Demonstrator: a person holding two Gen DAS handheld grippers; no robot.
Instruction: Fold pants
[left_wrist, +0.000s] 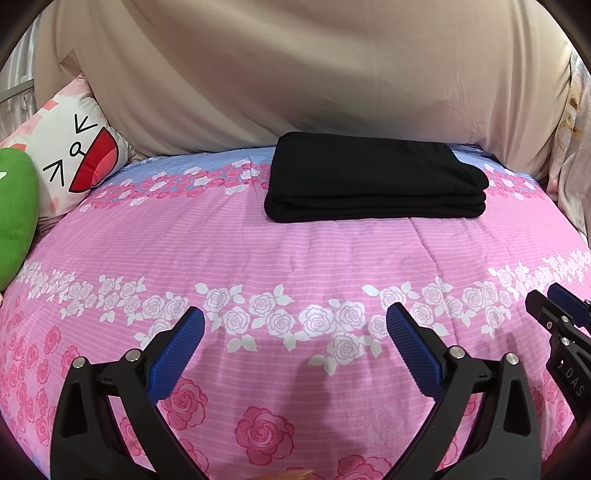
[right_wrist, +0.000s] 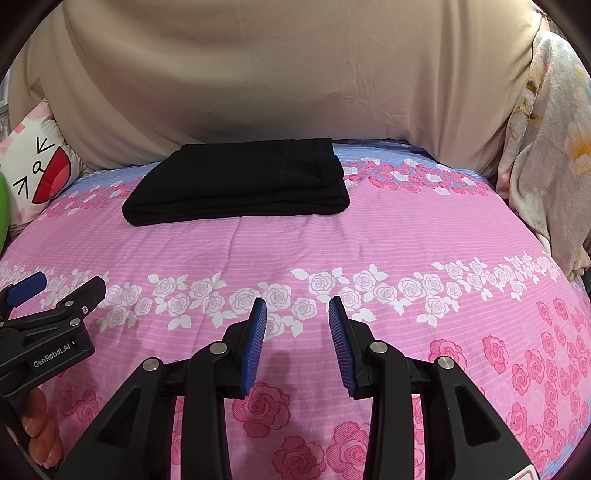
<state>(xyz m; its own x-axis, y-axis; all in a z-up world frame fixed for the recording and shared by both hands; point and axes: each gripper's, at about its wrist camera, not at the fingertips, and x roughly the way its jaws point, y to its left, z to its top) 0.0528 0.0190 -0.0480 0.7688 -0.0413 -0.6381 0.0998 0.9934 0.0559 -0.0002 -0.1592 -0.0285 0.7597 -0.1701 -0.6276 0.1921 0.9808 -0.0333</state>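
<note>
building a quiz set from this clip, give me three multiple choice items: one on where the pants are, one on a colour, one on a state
1. Where do the pants lie?
A. on the far part of the pink floral bedcover
B. between the right tool's fingers
C. on the cartoon-face pillow

2. What colour are the pants?
A. grey
B. black
C. blue

3. In what state are the pants?
A. spread flat
C. crumpled
B. folded in layers

Key: 1 A, they rest on the cover ahead of both tools; 2 B, plainly black; 3 B, stacked folded edges show.

Folded black pants (right_wrist: 236, 182) lie apart from the empty, parted right hand-held gripper (right_wrist: 297, 308).
</note>
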